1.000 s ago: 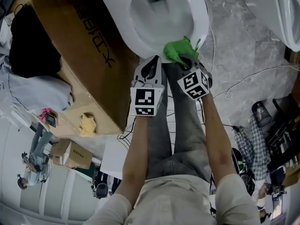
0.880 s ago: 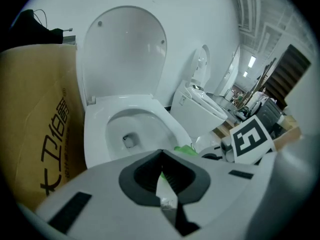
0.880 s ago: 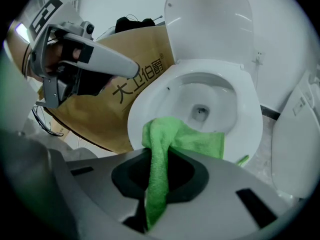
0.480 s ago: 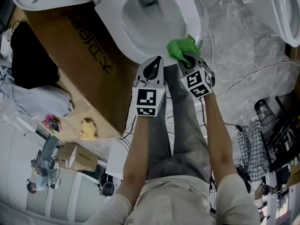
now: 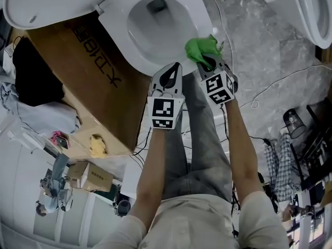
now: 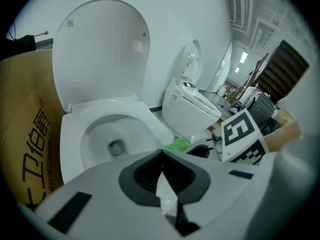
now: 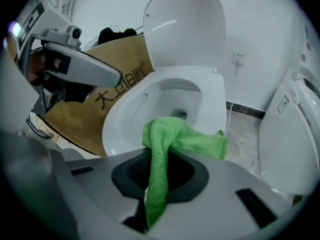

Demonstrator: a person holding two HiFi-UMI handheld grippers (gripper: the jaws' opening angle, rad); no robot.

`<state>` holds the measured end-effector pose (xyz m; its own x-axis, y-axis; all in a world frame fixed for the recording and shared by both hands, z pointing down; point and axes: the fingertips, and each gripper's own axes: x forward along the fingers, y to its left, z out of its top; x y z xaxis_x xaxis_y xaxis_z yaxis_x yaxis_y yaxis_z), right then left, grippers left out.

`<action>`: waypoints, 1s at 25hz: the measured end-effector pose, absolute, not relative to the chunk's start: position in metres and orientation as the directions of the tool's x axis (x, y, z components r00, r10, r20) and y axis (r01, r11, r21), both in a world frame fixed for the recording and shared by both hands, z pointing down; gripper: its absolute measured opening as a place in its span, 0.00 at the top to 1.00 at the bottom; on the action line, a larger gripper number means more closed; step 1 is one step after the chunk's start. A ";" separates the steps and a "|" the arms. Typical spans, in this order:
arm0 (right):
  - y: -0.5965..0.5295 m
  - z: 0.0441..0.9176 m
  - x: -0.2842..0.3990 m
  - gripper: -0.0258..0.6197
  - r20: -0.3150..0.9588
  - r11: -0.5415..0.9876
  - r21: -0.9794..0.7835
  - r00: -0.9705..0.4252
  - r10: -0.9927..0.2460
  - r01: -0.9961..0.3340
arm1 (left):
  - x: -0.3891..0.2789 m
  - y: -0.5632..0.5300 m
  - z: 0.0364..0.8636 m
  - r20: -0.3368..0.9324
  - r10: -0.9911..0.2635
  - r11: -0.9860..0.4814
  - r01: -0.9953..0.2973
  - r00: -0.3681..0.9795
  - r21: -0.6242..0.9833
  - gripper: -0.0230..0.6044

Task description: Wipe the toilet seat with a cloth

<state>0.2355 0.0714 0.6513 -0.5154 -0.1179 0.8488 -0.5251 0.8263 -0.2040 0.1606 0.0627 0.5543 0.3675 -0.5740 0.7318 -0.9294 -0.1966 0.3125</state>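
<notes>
Right hand-held gripper: clenched on the green cloth. In the right gripper view the jaws pinch a narrow band of the cloth. The band's long axis runs along the jaws, from the clamp out toward the far side and the bowl. Past the jaw tips the cloth folds over, and its free end spreads out to the right. The bulk of it sits just beyond the tips, not inside the clamp.

Location of cloth: in the head view it is bunched at the near right part of the toilet seat, over the rim. Actual contact with the seat cannot be confirmed from any view.

Left hand-held gripper: jaws closed together on nothing, as seen in the left gripper view. It is just left of the right hand-held gripper, at the near front edge of the seat, pointing toward the far side. The cloth shows to its right, beyond its tips.

Surroundings: the toilet lid stands raised at the far side. A brown cardboard box lies against the left of the toilet. A second toilet is at the far right, on the grey marbled floor.
</notes>
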 end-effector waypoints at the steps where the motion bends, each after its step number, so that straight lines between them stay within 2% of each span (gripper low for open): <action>1: 0.068 0.651 0.237 0.89 0.849 0.825 -0.202 -0.514 -0.121 -0.527 | 0.162 0.061 0.554 0.731 -0.574 -0.199 -0.928 0.370 0.314 0.94; 25: -0.005 0.651 0.232 0.89 0.841 0.793 -0.157 -0.500 -0.205 -0.589 | 0.165 0.002 0.556 0.699 -0.595 -0.220 -0.917 0.397 0.333 0.94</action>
<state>0.2319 -0.0049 0.6511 -0.4998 -0.2051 0.8415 -0.5893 0.7925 -0.1569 0.1652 0.0020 0.5558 0.3967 -0.5954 0.6986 -0.9168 -0.2199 0.3332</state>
